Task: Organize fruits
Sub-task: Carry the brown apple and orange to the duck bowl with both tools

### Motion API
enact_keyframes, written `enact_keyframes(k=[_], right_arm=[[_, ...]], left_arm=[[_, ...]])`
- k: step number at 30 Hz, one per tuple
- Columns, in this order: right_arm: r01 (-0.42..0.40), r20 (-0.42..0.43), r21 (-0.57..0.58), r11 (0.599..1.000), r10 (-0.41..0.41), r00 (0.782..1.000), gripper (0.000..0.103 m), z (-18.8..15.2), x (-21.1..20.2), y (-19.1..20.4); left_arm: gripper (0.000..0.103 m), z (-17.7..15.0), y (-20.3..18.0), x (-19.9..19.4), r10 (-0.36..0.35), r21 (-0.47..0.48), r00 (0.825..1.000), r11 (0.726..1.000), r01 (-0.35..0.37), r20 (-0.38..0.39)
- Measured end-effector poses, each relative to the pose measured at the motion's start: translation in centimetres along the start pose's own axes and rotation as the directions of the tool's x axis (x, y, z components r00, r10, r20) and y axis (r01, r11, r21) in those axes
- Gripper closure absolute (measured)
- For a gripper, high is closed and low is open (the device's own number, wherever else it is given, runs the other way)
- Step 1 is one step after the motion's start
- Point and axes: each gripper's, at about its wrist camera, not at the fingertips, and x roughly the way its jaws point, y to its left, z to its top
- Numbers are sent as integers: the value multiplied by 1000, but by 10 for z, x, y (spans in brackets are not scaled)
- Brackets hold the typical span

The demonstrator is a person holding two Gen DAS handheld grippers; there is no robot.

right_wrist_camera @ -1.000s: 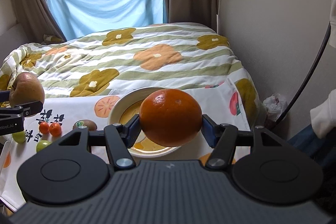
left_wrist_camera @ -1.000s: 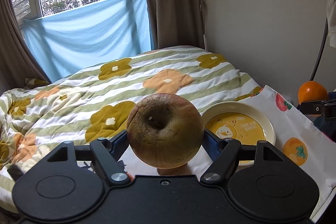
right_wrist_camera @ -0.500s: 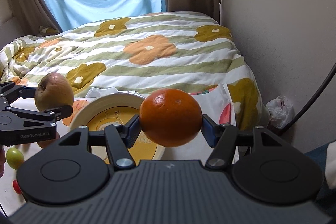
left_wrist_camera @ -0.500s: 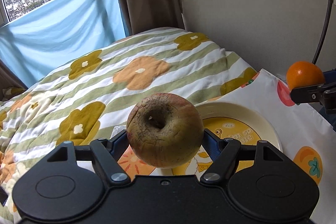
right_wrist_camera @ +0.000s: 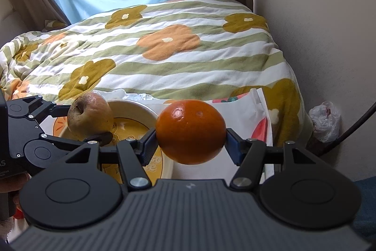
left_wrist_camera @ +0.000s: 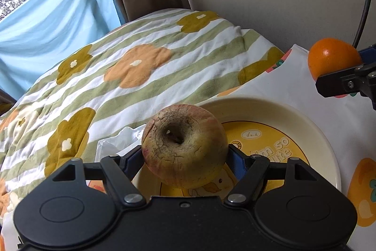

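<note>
My left gripper (left_wrist_camera: 185, 157) is shut on a wrinkled brownish apple (left_wrist_camera: 184, 148) and holds it over the near left part of a cream plate with a yellow duck print (left_wrist_camera: 305, 119). My right gripper (right_wrist_camera: 190, 140) is shut on an orange (right_wrist_camera: 190, 131), held above the cloth just right of the plate (right_wrist_camera: 138, 107). The orange also shows in the left wrist view (left_wrist_camera: 331, 57) at the far right, and the apple in the right wrist view (right_wrist_camera: 90, 118) over the plate.
The plate sits on a white fruit-print cloth (left_wrist_camera: 293, 77) at the foot of a bed with a striped flower quilt (right_wrist_camera: 164, 51). A wall (right_wrist_camera: 317, 15) is close on the right. A black cable (right_wrist_camera: 352, 128) and a plastic bag (right_wrist_camera: 325, 120) lie by the wall.
My left gripper has carried the apple rightward and down over the plate. My right gripper has shifted right with the orange, so the plate now sits to its left.
</note>
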Motion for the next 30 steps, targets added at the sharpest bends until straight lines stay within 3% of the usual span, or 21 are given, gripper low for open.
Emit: enact_keyframes(k=[6, 8, 10, 21, 30], right_arm=[[-6, -9, 8, 1000, 6, 1000, 27, 0, 5, -3], [-6, -11, 8, 1000, 6, 1000, 27, 0, 5, -2], [-6, -10, 9, 1000, 6, 1000, 27, 1, 5, -2], [-13, -17, -15, 1000, 13, 1000, 27, -4, 9, 2], [-26, -16, -155, 988, 24, 1000, 27, -10, 18, 30]], left_arm=[[22, 0, -2, 5, -5, 9, 1000, 1000, 5, -12], [5, 2, -1, -1, 8, 18, 1000, 1000, -8, 16], [0, 2, 2, -8, 7, 8, 999, 1000, -8, 35], [0, -18, 38, -40, 57, -126, 998, 991, -54, 20], [0, -36, 75, -70, 153, -242, 988, 959, -148, 2]])
